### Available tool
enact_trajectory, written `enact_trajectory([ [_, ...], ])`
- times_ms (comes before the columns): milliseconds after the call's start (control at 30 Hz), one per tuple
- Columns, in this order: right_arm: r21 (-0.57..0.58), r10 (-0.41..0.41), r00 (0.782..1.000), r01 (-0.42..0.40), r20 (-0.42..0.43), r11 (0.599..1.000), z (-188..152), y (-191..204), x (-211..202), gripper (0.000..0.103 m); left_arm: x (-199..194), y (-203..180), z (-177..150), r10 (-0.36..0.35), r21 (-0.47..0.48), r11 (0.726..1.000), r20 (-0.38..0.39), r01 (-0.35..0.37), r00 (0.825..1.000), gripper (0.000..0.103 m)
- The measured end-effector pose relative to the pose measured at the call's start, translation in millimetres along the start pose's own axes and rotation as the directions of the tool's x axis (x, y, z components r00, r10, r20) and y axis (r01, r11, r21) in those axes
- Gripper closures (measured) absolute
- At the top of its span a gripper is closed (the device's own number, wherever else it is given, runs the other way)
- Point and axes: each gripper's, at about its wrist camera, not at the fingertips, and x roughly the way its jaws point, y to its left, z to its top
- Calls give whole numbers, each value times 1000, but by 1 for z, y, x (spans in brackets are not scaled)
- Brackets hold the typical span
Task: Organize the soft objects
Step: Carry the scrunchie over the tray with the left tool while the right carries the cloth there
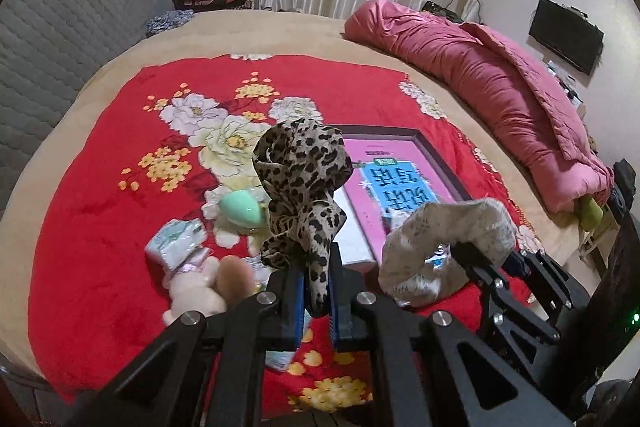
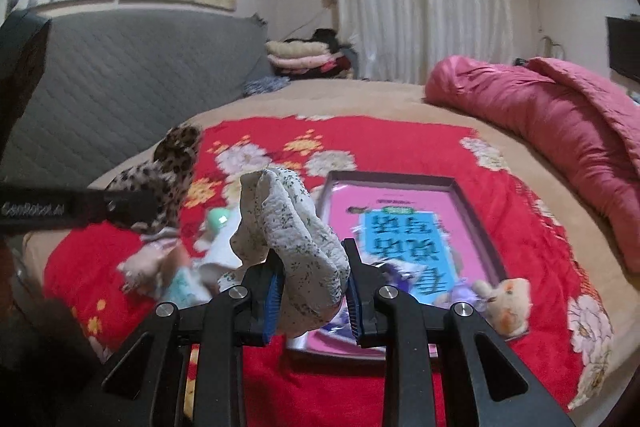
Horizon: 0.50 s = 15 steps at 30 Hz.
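The left gripper point(image 1: 314, 291) jaws pinch a leopard scrunchie point(image 1: 302, 171); the right gripper point(image 2: 312, 297) jaws pinch a pale floral scrunchie point(image 2: 292, 227). The pink tray point(image 2: 466, 201), probably the destination, lies ahead on the bed, nearer the right hand.

Soft indoor light, fisheye warp, slight blur
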Motion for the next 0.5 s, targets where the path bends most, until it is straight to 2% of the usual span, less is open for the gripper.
enact_trajectory([
  [233,88,-112,993,108,44,990,4,-33,-12,75,1,-32,1,-18,49,999,4,17,1000,94],
  [500,139,-170,983,160,65,977,4,-58,-20,75,5,-61,-1,-26,115,993,-8,27,1000,94],
])
